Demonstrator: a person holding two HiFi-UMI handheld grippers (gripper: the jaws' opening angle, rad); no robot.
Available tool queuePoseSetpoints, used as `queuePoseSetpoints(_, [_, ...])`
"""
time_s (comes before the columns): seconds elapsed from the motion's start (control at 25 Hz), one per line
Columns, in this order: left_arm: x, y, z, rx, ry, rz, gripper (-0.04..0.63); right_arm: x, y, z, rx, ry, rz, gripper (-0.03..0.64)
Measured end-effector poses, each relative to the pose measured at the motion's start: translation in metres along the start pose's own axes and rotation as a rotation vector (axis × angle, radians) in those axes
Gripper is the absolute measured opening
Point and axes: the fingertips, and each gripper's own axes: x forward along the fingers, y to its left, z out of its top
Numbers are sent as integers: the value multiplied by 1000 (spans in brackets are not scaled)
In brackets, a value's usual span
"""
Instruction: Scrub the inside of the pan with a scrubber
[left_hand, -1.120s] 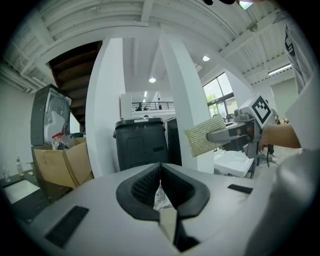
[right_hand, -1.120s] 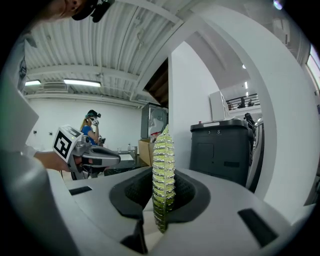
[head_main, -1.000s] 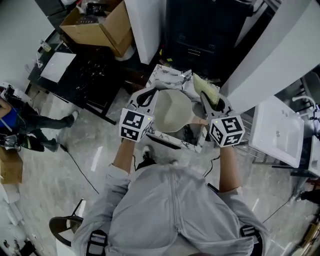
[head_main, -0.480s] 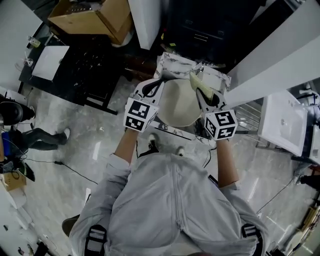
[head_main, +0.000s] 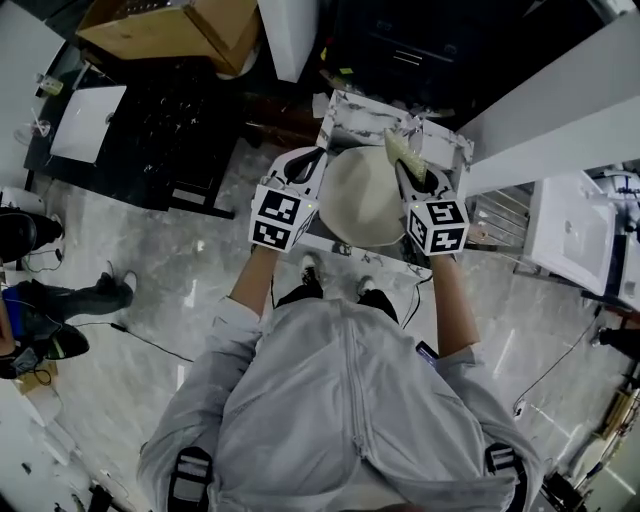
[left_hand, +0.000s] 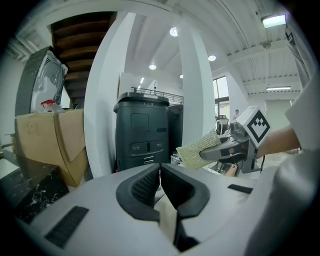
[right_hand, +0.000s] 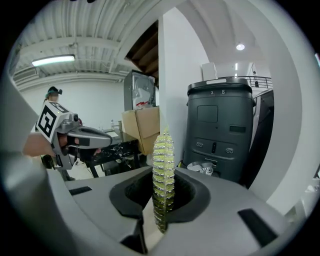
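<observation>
Right fingers (right_hand: 192, 192) pinch the scrubber (right_hand: 163, 165) edge-on, long axis pointing ahead; left fingers (left_hand: 145, 187) clamp the pan (head_main: 362, 208) by its rim. The pan hangs just left of the scrubber.

The pan (head_main: 362, 208) fills the gap between my left gripper (head_main: 305, 165) and right gripper (head_main: 410, 170), leaving no room inward. At 12 o'clock a dark bin (head_main: 400, 45) blocks me, flanked by a white column (head_main: 288, 30) at 11 and a white beam (head_main: 560, 100) at 2. The floor (head_main: 150, 290) lies open at 8.
</observation>
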Motion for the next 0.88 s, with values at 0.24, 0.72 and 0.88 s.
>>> queuePoseSetpoints(0.24, [4,9,-14,-25,21,-7,25,35,3,-29,-71,29,-66,86])
queuePoseSetpoints(0.72, [24,16,-56,-99,92,105,25,102,-9,-102,-70,143,-3,86])
queuePoseSetpoints(0.88, [29,19,-65,-107,104,118,25,120,-15,-121,-66,175,-5,86])
